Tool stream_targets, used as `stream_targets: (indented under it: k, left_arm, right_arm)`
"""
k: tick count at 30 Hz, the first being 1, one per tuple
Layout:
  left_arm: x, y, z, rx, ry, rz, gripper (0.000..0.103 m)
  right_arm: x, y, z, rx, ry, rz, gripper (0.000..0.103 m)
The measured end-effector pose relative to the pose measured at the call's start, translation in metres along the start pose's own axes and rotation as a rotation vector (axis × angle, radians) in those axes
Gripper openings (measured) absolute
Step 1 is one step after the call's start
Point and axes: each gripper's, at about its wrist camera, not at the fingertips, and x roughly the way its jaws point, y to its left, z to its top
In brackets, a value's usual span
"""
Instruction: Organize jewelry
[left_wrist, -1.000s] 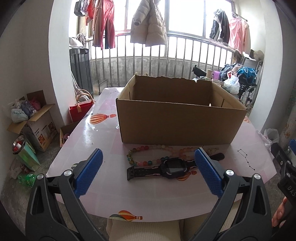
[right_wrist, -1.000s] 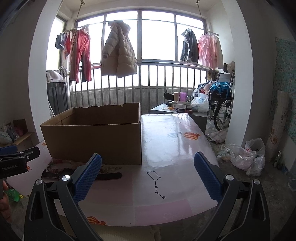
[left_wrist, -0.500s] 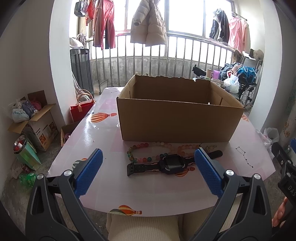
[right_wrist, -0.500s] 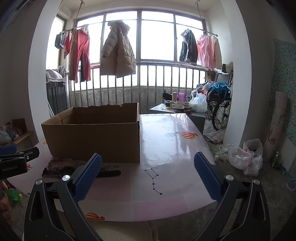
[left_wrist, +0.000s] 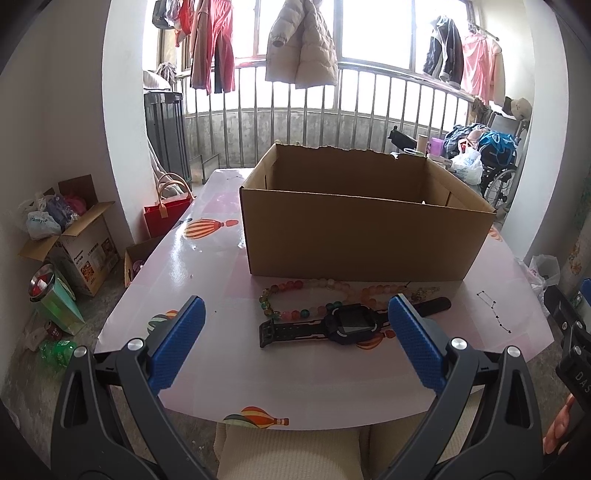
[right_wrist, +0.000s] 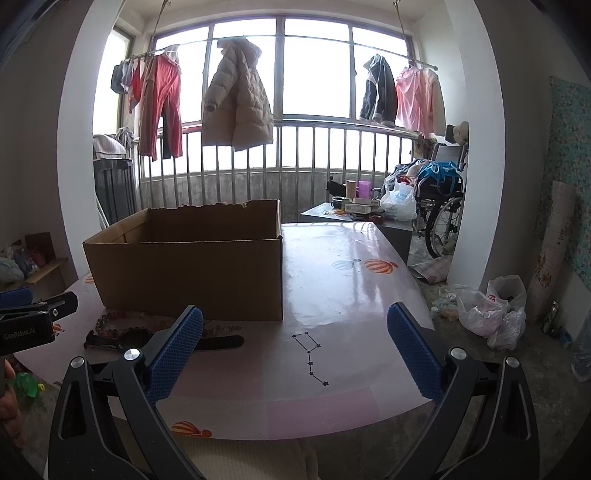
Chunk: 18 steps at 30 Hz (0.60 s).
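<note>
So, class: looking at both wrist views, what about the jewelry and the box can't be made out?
- Cardboard box floor: both views, hidden by its near wall.
- Bead necklace right end: left view, behind the left gripper finger.
- Watch face: right view, behind the right gripper finger.

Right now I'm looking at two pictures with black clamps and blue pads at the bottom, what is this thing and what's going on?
Those clamps are two hand-held grippers, one in each of a person's hands, each with a camera looking along its fingers. One picture is from the left gripper, the other from the right gripper. Both are open and hold nothing. On the pink table stands an open cardboard box. In front of it lie a bead necklace and a black watch, apparently waiting to be sorted.
</note>
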Motion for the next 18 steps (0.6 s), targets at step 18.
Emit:
stream_targets:
  k: [18]
  left_arm:
    - [0.0014,0.0020,-0.0009,-0.004,0.007,0.005,0.096]
  right_arm:
    - [0.0000,0.0003,0.0000,0.000,0.000,-0.001,0.098]
